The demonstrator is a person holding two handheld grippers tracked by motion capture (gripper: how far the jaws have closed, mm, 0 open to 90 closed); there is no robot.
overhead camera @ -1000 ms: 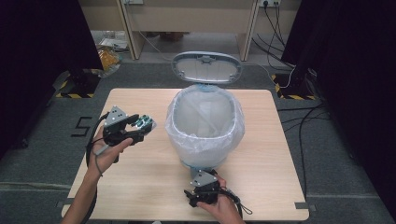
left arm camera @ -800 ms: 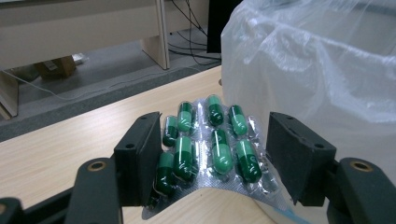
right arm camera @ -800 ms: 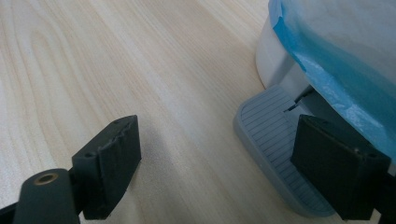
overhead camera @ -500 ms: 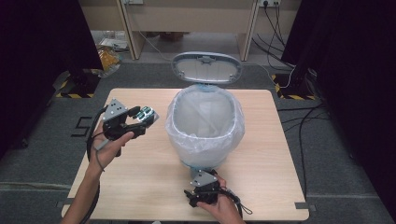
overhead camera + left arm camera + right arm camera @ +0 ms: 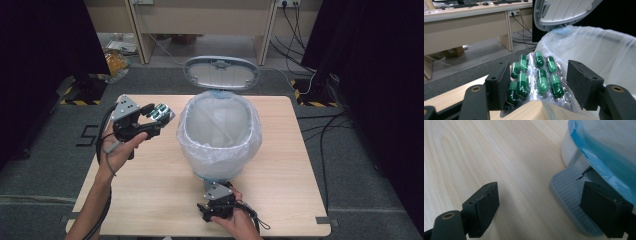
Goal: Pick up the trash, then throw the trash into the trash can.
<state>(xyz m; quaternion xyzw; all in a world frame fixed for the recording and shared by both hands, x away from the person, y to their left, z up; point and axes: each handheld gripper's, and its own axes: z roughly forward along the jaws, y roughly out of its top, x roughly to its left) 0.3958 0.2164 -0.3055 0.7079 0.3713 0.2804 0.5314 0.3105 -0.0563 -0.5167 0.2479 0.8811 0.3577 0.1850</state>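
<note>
Apparently the blister pack of green capsules (image 5: 536,80) is clamped between the jaws of the left gripper (image 5: 150,119), left of centre, beside the open lined pedal bin (image 5: 220,131), not yet dropped in, while the right gripper (image 5: 546,205), jaws apart, is kept on the pedal (image 5: 569,197).

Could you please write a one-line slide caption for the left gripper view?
Blister pack of green capsules between the left gripper fingers, beside the lined bin.
</note>
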